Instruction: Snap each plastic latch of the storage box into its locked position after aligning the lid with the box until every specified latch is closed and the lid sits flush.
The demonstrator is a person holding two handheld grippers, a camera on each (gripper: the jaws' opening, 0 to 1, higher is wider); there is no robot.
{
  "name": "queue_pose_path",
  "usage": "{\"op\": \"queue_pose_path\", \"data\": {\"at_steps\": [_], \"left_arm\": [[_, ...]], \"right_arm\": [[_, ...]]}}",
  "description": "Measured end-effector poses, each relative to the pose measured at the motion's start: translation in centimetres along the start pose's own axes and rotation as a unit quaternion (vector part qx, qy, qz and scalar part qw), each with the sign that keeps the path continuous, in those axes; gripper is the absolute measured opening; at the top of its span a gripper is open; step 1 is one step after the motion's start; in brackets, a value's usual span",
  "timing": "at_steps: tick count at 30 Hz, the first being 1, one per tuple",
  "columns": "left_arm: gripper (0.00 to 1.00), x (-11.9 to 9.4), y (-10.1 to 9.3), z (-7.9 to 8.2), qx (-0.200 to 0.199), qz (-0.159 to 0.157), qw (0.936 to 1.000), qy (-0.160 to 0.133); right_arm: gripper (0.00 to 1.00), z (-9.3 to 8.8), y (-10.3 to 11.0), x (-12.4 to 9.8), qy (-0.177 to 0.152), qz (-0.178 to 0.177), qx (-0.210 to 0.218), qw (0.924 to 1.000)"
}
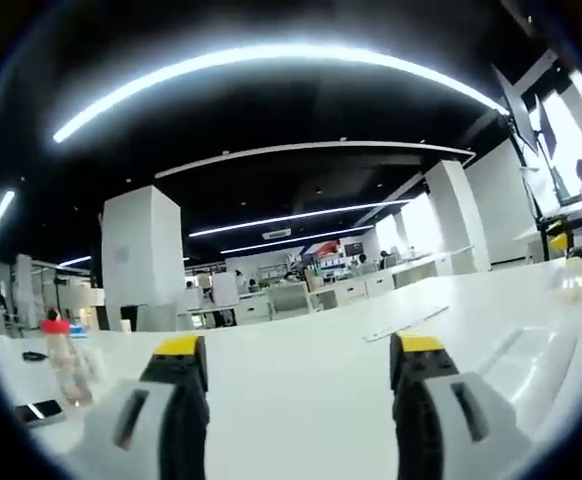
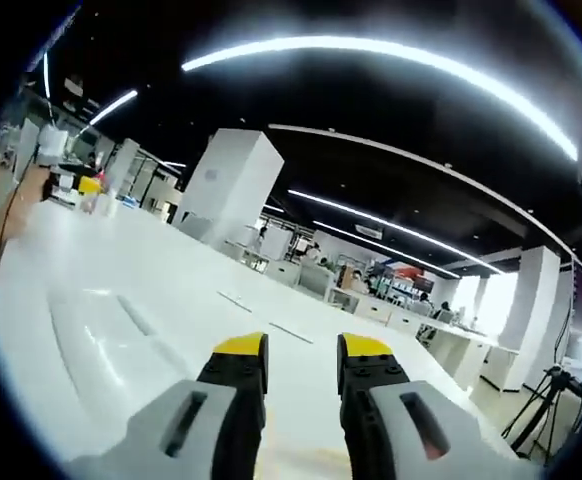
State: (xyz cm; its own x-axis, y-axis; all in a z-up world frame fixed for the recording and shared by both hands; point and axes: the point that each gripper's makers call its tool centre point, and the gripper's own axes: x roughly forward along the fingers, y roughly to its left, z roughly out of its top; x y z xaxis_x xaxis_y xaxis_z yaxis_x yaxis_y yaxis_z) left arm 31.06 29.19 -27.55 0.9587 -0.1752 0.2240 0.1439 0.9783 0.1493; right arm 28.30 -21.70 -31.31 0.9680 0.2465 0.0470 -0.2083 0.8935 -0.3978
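Note:
A clear, flat plastic piece that looks like the storage box or its lid (image 1: 514, 362) lies on the white table to the right of my left gripper (image 1: 299, 350). That gripper is wide open with nothing between its yellow-tipped jaws. In the right gripper view the same clear piece (image 2: 106, 345) lies to the left of my right gripper (image 2: 302, 352). The right gripper's jaws stand a narrow gap apart and hold nothing. Neither gripper touches the clear piece, and I cannot make out any latches.
A clear bottle with a red cap (image 1: 63, 358) and a dark phone (image 1: 39, 412) sit at the table's left. A thin white strip (image 1: 406, 323) lies farther back. Two thin strips (image 2: 237, 300) lie ahead in the right gripper view. Desks, pillars and people fill the office behind.

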Motion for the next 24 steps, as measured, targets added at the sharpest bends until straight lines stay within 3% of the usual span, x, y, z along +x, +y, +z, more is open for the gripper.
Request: {"op": "queue_pose_path", "data": {"at_steps": [4,11,15,21,24], "left_arm": [[0.76,-0.2,-0.2,0.4,0.003,-0.003,0.9999,-0.009],[0.75,-0.1,-0.7,0.0,0.010,-0.013,0.9999,0.003],[0.73,-0.4,-1.2,0.2,-0.016,-0.032,0.9994,0.004],[0.72,-0.8,-0.5,0.6,-0.010,-0.009,0.9999,-0.003],[0.72,-1.0,-0.8,0.8,-0.029,-0.022,0.9993,-0.006]], "right_arm": [[0.27,-0.1,-0.4,-0.1,0.005,-0.008,-0.002,1.0000],[0.27,0.3,-0.3,-0.3,-0.001,-0.016,-0.007,0.9998],[0.27,0.6,0.1,-0.2,-0.002,-0.015,-0.024,0.9996],[0.27,1.0,0.1,-0.6,-0.012,-0.015,-0.017,0.9997],[0.27,1.4,0.1,-0.8,-0.020,-0.017,-0.018,0.9995]]}}
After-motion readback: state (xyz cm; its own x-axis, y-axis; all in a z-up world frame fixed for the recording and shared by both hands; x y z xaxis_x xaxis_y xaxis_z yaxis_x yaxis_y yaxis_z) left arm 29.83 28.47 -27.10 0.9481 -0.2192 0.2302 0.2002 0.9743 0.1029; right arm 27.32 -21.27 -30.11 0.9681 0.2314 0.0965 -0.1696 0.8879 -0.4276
